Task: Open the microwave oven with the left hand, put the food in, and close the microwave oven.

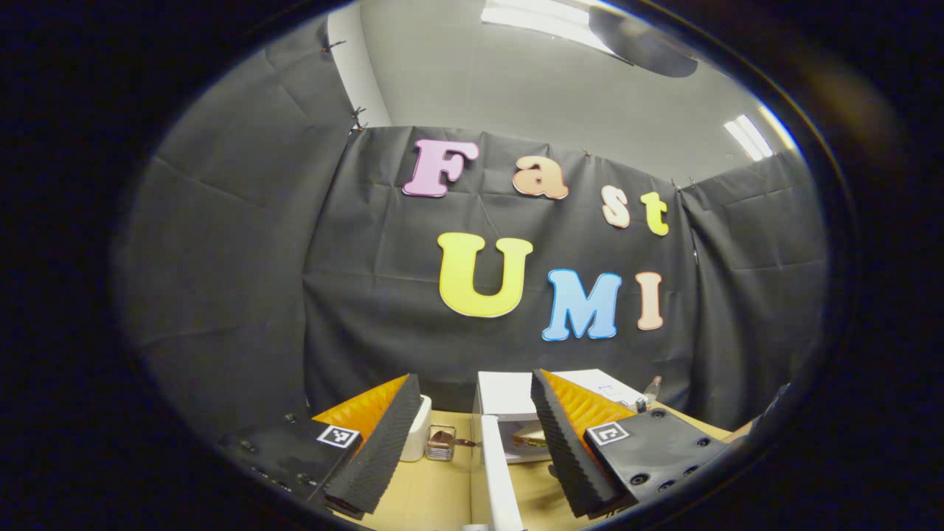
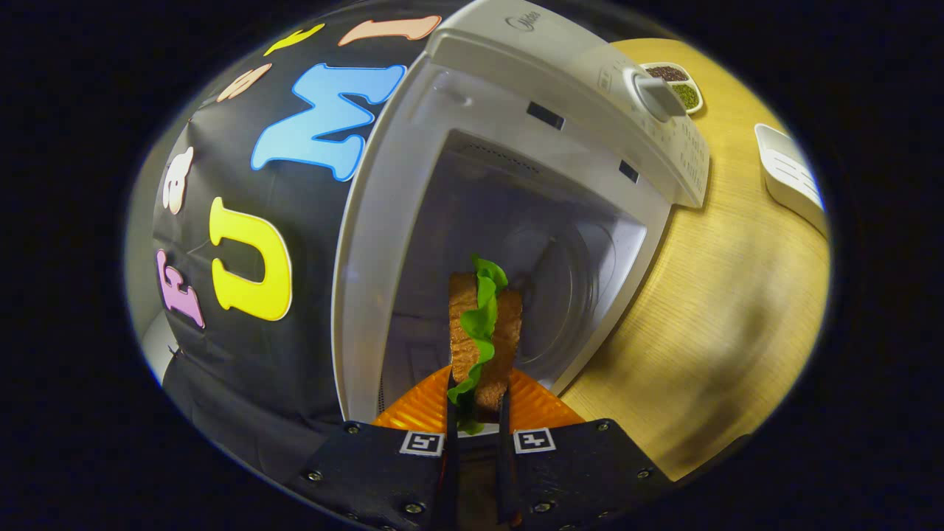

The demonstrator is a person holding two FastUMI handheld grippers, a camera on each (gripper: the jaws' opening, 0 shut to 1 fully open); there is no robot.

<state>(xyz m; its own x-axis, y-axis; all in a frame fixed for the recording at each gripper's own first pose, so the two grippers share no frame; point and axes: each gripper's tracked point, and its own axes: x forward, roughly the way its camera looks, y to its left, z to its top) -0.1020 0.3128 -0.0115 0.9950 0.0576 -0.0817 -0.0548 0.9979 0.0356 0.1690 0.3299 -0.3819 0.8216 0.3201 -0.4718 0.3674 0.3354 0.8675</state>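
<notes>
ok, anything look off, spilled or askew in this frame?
Nothing stands out. The microwave is open with a bare cavity, and the right tongs are shut on the sandwich, held on edge in front of it, lettuce intact. The left tongs are open and hold nothing. No spills on the table.

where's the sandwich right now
In the right gripper view the sandwich is clamped upright between the right tongs, low in the centre, just in front of the open microwave cavity.
</notes>
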